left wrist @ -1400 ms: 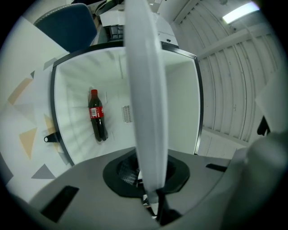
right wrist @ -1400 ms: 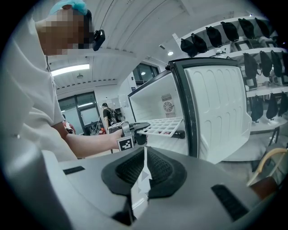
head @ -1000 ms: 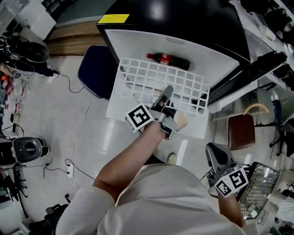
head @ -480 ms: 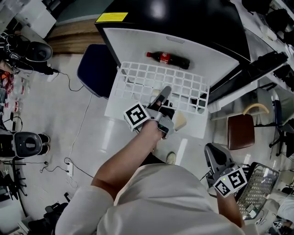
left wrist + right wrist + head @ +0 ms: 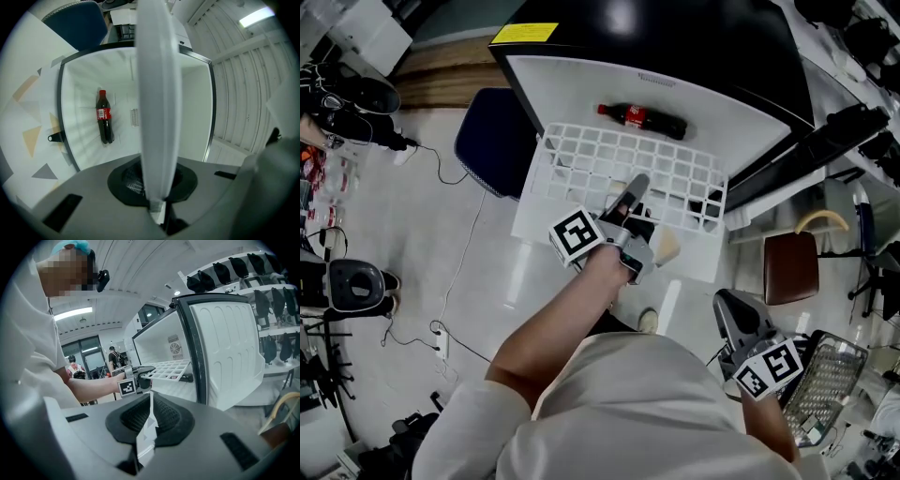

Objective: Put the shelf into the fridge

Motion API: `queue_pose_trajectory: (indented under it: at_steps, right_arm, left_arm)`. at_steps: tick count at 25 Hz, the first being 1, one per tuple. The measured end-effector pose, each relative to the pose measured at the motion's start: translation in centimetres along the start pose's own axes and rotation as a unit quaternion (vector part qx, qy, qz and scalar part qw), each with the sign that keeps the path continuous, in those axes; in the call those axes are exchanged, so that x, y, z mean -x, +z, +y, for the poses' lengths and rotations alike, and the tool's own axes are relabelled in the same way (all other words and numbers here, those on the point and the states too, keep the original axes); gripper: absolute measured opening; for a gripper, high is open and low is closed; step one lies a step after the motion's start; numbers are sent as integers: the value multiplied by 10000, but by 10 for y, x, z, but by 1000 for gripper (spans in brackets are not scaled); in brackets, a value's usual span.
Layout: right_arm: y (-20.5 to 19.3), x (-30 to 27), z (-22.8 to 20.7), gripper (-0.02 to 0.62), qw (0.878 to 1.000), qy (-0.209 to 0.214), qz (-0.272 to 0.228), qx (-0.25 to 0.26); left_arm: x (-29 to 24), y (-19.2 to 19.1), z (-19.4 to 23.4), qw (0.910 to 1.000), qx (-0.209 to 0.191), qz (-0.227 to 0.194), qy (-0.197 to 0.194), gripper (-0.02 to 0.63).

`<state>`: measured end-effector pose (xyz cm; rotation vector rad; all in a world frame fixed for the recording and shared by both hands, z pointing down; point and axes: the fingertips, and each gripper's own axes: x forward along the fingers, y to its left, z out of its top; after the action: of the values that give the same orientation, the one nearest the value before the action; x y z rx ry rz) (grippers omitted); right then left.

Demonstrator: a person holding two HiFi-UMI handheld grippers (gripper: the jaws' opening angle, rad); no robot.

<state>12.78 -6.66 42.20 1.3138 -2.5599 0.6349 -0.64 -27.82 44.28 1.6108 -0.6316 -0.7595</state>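
Left gripper (image 5: 633,194) clamped white grid shelf (image 5: 600,159) at open white fridge (image 5: 581,89).
Red-labelled dark cola bottle (image 5: 642,120) lay beyond; right gripper (image 5: 729,307) closed, empty, lower right.

The white lattice shelf (image 5: 581,150) looks matt plastic. The white fridge lining (image 5: 581,89) is smooth, its black top (image 5: 675,37) glossy.
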Motion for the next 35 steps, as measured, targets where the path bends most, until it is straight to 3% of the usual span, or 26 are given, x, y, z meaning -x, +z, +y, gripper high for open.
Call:
queue_pose_trajectory:
  at_steps: [6,11,18,25,35]
  right_arm:
    - [1,-3,-2,29,10000,6,7,1]
    - [4,-7,-2,29,10000,-75,5,-13]
    - [9,-9,-10,29,9999,-146,-48,-15]
    - [17,-12,-14,29,9995,-305,-119,11]
    - [25,-19,-19,29,9982,-549,-227,-20]
  left_arm:
    - [-9,5,-2,9999,-105,42,74,38]
    - [-11,9,-2,9998,210,36,13,38]
    - [-23,14,2,9999,142,78,30,38]
    - [-35,18,9,9993,318,121,121,37]
    - [-58,28,7,9995,185,227,88,37]
